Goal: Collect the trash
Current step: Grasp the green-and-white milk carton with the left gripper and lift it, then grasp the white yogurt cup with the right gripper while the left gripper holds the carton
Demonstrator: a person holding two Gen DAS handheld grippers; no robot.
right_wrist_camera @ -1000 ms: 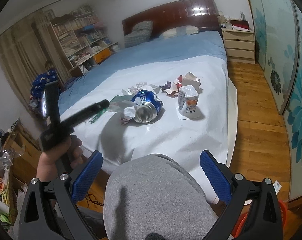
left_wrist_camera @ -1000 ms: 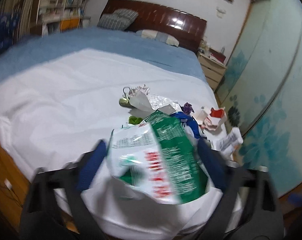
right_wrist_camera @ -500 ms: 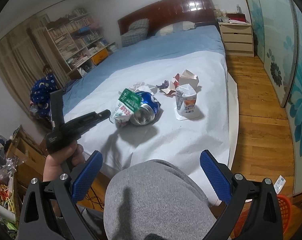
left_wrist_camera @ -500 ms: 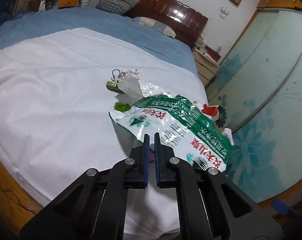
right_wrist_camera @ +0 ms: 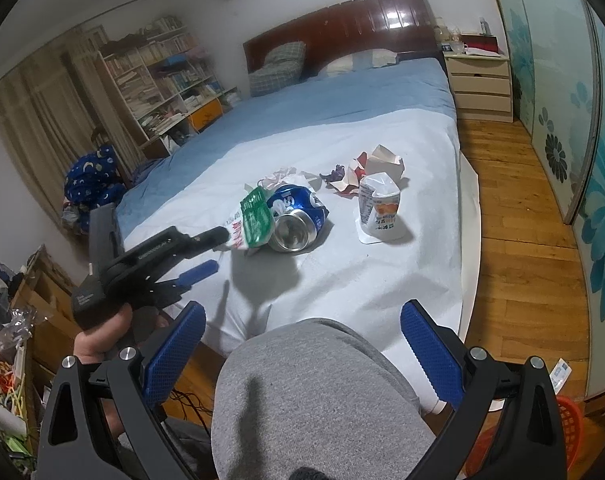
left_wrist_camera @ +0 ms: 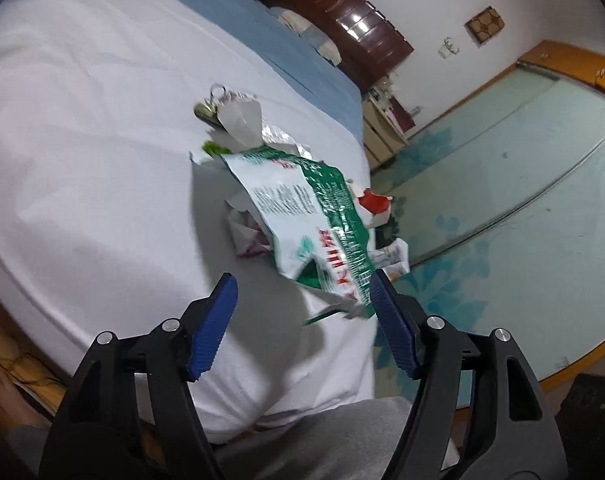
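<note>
Hanging open over the bed edge, left gripper [left_wrist_camera: 302, 300] has its blue pads spread wide, nothing clamped between them. Green-and-white snack bag [left_wrist_camera: 314, 224] lies just ahead of the gap, its torn lower corner touching or nearly touching the right-hand pad; can't tell if there is contact. It looks motion-blurred at that corner.

Right wrist view: same bag [right_wrist_camera: 252, 222] sits at the left gripper's [right_wrist_camera: 214, 250] upper fingertip, leaning against the crushed blue can [right_wrist_camera: 298, 218]. Can lies on its side, open end toward the camera.

Right gripper [right_wrist_camera: 302, 340] is also wide open and empty, hovering above a grey-clad knee [right_wrist_camera: 318, 400], well short of the trash.

Rest of the pile on the white sheet [right_wrist_camera: 342, 280]:
- white yogurt pouch [right_wrist_camera: 380, 210], upright, just right of the can, apart from it
- crumpled red-and-white carton [right_wrist_camera: 376, 164] behind the pouch
- small purple wrapper [right_wrist_camera: 336, 172] left of the carton
- in the left view, white folded paper [left_wrist_camera: 240, 120] and a brass-coloured item with a ring [left_wrist_camera: 208, 108] at the far end of the pile

Orange basket [right_wrist_camera: 568, 420] on the wooden floor at the lower right, partly hidden by the gripper.
</note>
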